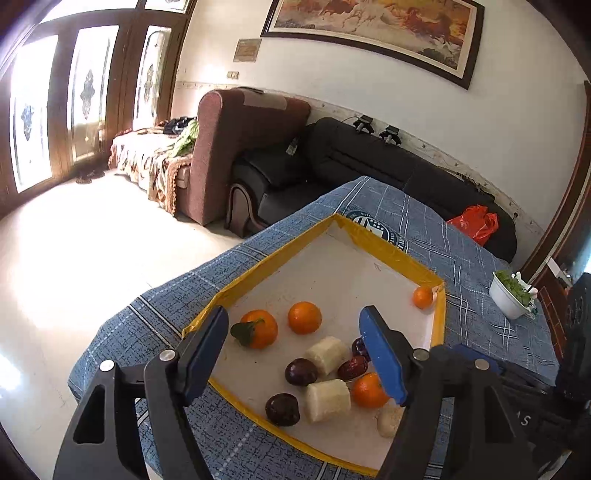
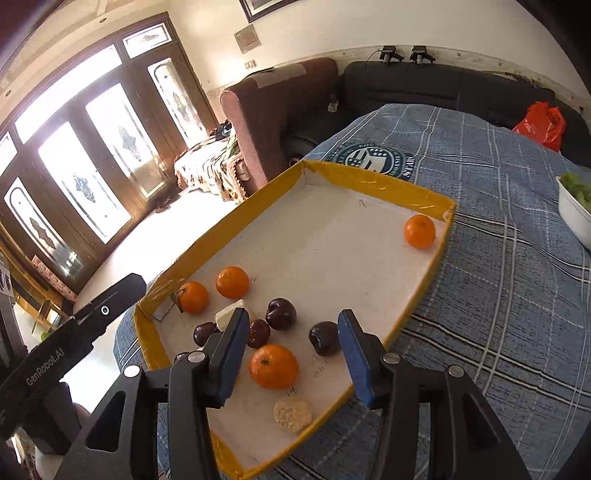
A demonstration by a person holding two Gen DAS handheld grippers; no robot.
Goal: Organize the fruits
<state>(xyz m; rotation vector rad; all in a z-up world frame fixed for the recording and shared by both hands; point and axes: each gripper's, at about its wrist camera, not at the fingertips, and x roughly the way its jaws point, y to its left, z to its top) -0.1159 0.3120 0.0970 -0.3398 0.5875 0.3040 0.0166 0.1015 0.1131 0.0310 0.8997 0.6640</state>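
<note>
Beyond your work area you have a blue checked cloth [image 2: 498, 258] covering the surface, a white bowl of greens [image 1: 511, 295] on it, a black sofa [image 1: 332, 155], a red bag [image 2: 541, 123] and a framed painting [image 1: 373, 33].

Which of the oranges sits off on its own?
The orange in the tray's far right corner; the other three lie near the plums at the near end.

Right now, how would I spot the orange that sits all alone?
Find the yellow-rimmed tray on the blue checked cloth. Follow it to the far corner nearest the white bowl. The lone orange sits there, well apart from the other fruit clustered at the near end.
</note>
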